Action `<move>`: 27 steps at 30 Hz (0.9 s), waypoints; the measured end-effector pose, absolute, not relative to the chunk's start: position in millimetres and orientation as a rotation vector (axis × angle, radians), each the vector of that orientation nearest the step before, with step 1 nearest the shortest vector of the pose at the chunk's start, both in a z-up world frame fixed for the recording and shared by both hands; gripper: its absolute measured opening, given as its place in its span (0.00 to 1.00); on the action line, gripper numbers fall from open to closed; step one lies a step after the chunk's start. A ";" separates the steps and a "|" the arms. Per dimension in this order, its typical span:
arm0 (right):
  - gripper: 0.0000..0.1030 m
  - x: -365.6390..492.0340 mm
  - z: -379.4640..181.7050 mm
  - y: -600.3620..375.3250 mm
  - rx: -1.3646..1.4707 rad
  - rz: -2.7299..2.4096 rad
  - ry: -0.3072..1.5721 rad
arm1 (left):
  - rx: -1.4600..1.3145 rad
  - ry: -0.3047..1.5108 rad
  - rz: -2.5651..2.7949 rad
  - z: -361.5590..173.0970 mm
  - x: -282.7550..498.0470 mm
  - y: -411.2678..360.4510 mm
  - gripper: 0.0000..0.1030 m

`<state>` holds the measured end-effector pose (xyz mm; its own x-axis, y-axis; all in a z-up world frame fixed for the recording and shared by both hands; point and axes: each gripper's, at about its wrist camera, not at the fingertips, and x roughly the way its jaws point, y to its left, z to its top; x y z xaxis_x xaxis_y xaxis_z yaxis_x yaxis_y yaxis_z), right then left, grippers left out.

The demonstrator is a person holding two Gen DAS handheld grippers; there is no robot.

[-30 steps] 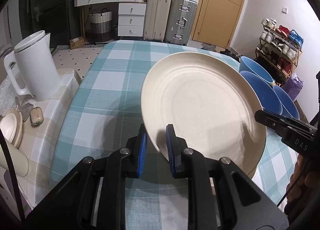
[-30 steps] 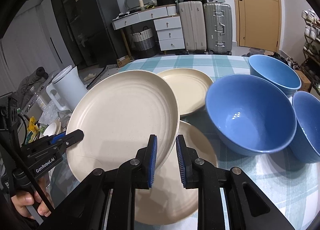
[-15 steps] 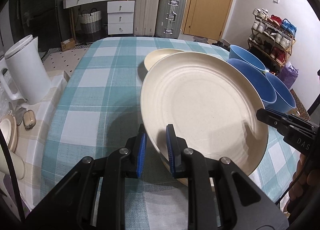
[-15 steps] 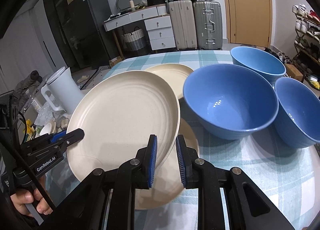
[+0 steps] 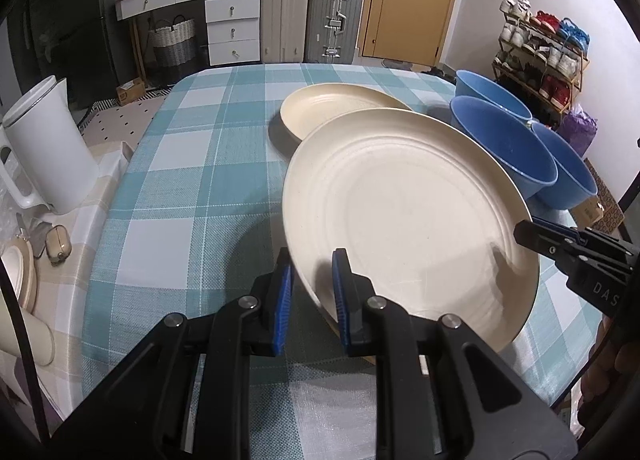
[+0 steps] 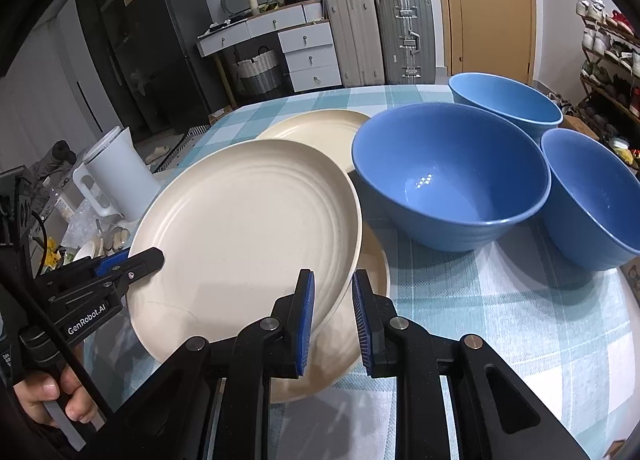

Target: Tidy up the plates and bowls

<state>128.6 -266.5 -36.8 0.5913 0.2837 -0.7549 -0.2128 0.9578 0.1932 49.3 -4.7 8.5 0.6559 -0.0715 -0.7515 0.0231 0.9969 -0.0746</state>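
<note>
**Cream plate held at both rims beside the big blue bowl**

The right gripper point(image 6: 333, 314) pinches the near rim of a lifted cream plate point(image 6: 248, 232), left of the large blue bowl point(image 6: 450, 176). The left gripper point(image 6: 132, 262) grips the plate's far-left edge. Under it lies a second plate point(image 6: 360, 308); a third plate point(image 6: 316, 128) sits behind. Two smaller bowls point(image 6: 588, 196) point(image 6: 506, 104) stand right of the large one.

bare tablecloth point(image 5: 188, 180) left of plates, blue bowls point(image 6: 452, 176) crowding right

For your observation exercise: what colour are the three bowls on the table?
Blue, all three bowls, clearest in the right wrist view.
</note>
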 end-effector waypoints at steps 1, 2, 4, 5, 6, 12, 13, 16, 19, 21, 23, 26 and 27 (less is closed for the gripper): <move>0.20 127.9 -38.3 -267.2 0.087 0.287 0.895 | -0.057 0.857 -0.056 7.1 50.1 -5.2 0.15; 0.20 127.5 -39.6 -267.7 0.089 0.285 0.897 | -0.054 0.859 -0.059 5.7 50.4 -5.9 0.15; 0.20 126.7 -42.1 -269.2 0.090 0.280 0.901 | -0.048 0.864 -0.061 2.7 51.5 -7.0 0.15; 0.20 125.5 -42.8 -268.6 0.089 0.278 0.902 | -0.044 0.866 -0.062 0.9 51.7 -8.0 0.15; 0.20 125.0 -43.6 -269.1 0.088 0.276 0.902 | -0.040 0.867 -0.064 -0.2 51.7 -8.9 0.15; 0.20 123.6 -49.1 -269.6 0.084 0.262 0.911 | -0.019 0.879 -0.064 -8.6 54.1 -13.5 0.15; 0.20 122.8 -50.2 -270.8 0.083 0.260 0.912 | -0.017 0.881 -0.064 -10.1 54.0 -14.4 0.15; 0.20 121.4 -53.2 -270.8 0.079 0.253 0.914 | -0.007 0.888 -0.062 -14.4 56.1 -17.3 0.15; 0.20 123.0 -55.7 -269.3 0.073 0.243 0.919 | 0.009 0.892 -0.058 -18.2 57.9 -20.5 0.15; 0.20 122.4 -58.0 -267.7 0.066 0.236 0.922 | 0.019 0.893 -0.056 -20.2 57.8 -22.2 0.15; 0.20 122.3 -59.6 -266.9 0.061 0.230 0.922 | 0.027 0.894 -0.056 -22.2 58.7 -23.3 0.16; 0.20 122.8 -62.0 -266.6 0.060 0.228 0.926 | 0.036 0.898 -0.054 -25.1 58.8 -24.3 0.16; 0.20 123.0 -62.4 -266.5 0.059 0.227 0.926 | 0.038 0.899 -0.054 -25.8 58.8 -24.7 0.16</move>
<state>123.0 -266.5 -62.4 0.5793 0.2192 -0.7851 -0.1689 0.9745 0.1475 58.8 -24.7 -25.8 0.6208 -0.0307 -0.7834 0.0628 0.9980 0.0106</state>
